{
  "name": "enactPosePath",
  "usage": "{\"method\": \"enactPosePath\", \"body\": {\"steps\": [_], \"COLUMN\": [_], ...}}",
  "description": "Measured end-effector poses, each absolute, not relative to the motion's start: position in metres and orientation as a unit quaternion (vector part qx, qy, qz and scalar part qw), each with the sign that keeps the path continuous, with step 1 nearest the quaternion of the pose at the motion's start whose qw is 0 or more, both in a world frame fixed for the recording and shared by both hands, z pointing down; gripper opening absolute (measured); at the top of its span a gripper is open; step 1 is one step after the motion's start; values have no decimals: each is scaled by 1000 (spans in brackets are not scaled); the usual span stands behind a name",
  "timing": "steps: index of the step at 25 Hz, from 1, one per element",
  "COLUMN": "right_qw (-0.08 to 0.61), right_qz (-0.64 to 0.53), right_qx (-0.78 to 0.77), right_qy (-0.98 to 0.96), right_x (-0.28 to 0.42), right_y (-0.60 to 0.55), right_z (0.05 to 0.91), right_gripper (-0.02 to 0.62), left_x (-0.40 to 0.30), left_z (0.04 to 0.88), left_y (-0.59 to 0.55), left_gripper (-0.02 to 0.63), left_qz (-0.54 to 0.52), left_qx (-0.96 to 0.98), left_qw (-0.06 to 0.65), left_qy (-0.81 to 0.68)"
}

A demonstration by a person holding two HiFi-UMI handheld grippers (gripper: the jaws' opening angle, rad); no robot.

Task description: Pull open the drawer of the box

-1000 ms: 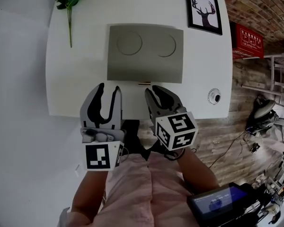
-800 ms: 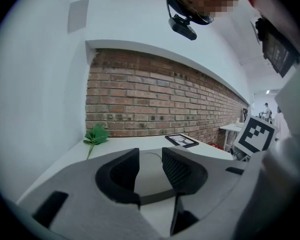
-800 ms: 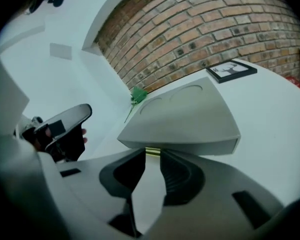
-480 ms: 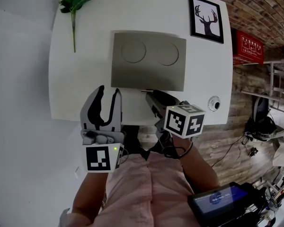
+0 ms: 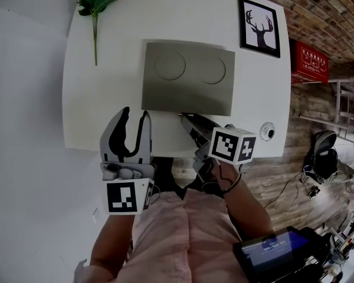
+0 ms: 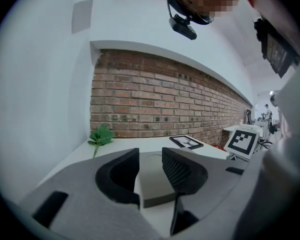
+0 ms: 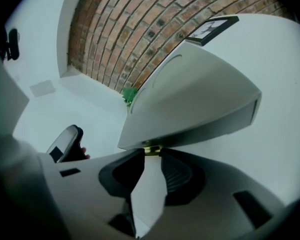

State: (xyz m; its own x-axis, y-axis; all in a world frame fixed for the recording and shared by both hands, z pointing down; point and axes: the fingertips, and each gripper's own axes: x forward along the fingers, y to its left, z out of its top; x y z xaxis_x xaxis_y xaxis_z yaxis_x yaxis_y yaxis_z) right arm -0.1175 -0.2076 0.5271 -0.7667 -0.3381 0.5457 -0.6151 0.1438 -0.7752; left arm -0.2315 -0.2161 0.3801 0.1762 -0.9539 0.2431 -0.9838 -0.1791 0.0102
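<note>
A flat grey box (image 5: pixel 189 78) with two round dents in its lid lies in the middle of the white table (image 5: pixel 100 93). A small brass drawer knob (image 7: pixel 151 148) sticks out of its near face. My right gripper (image 5: pixel 186 118) is rolled on its side with its tips at that face. In the right gripper view the knob sits between the tips of the right gripper (image 7: pixel 151 154), whose jaws are closing, and the drawer looks shut. My left gripper (image 5: pixel 135 112) hovers open over the table's front edge, empty, left of the box (image 6: pixel 151 184).
A green plant sprig (image 5: pixel 94 7) lies at the table's far left corner. A framed deer picture (image 5: pixel 259 17) lies at the far right. A small round object (image 5: pixel 266 132) sits near the front right edge. A red box (image 5: pixel 308 61) stands beyond the table's right side.
My right gripper has rolled onto its side and moved forward until its tips reached the drawer knob. The left gripper has stayed where it was.
</note>
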Motion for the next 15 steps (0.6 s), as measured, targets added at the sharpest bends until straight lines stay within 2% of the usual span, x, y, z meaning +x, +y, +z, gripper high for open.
{"method": "enactPosePath", "body": {"steps": [15], "right_qw": [109], "right_qz": [561], "right_qx": [334], "right_qy": [-749], "right_x": [-111], "right_y": [-207], "right_z": [528], "right_gripper": [74], "left_x": [-232], "left_z": [376], "left_y": [-211], "left_gripper": [150], "left_qz": [86], "left_qx": [765], "left_qw": [73], "left_qy": [-634]}}
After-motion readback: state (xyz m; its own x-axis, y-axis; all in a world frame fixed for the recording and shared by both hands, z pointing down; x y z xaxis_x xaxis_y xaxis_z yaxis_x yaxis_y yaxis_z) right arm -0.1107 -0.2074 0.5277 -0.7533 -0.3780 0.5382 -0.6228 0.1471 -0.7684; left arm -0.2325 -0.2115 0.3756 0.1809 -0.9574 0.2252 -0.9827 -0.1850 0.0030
